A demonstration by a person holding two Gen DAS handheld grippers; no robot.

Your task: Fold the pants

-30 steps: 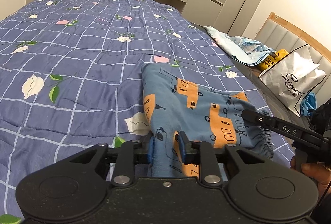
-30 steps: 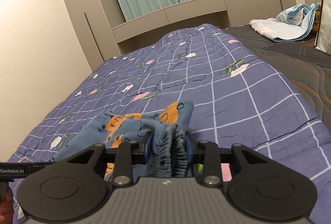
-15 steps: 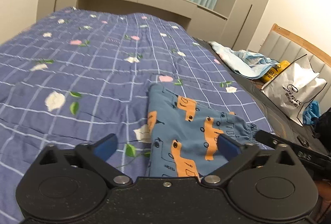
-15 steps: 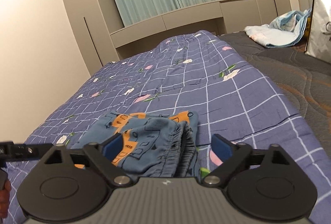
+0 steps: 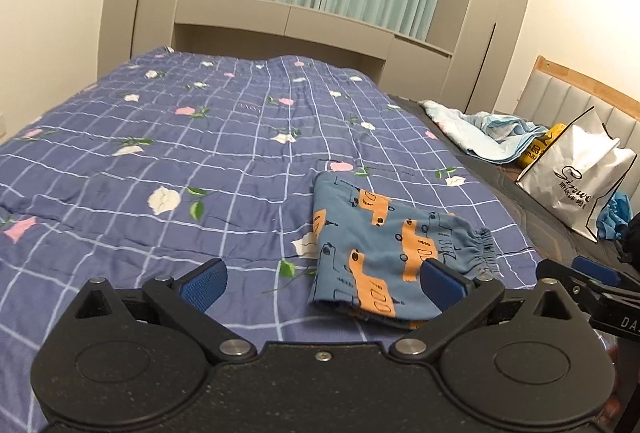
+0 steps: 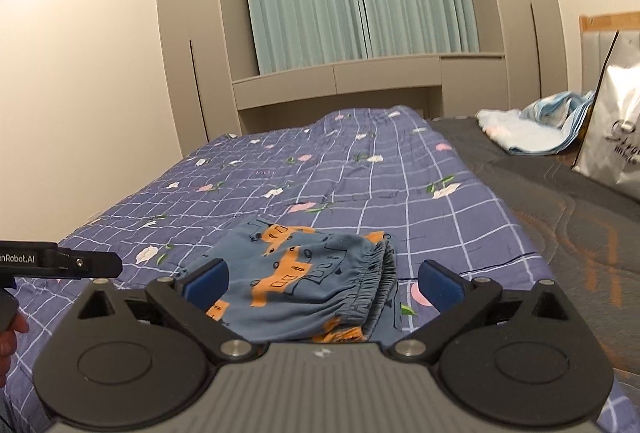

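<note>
The bed (image 5: 120, 161) fills most of both views. It is covered by a blue quilt (image 6: 360, 185) with a white grid and a flower print. On the right side of the bed a dark grey mattress surface (image 6: 560, 217) lies bare.

A white paper bag (image 5: 576, 177) with dark lettering stands on that bare surface, near a padded headboard (image 5: 560, 101). A crumpled light blue cloth (image 5: 484, 137) lies just beside the bag, farther back.

The pants (image 5: 384, 249) lie on the quilt as a folded stack, blue with orange vehicle prints. The gathered elastic waistband (image 6: 372, 281) faces the bare mattress side. Nothing grips the pants.

The left claw (image 5: 322, 283) is spread wide. Its blue pads (image 5: 204, 283) touch no fabric; the pants lie on the quilt beyond them, to the right of centre. The right claw (image 6: 322, 283) is also spread wide, with the final part of its opening just completed. The stack lies on the quilt below and ahead of its pads (image 6: 440, 283), without contact. Each claw appears at the edge of the other's view.
</note>
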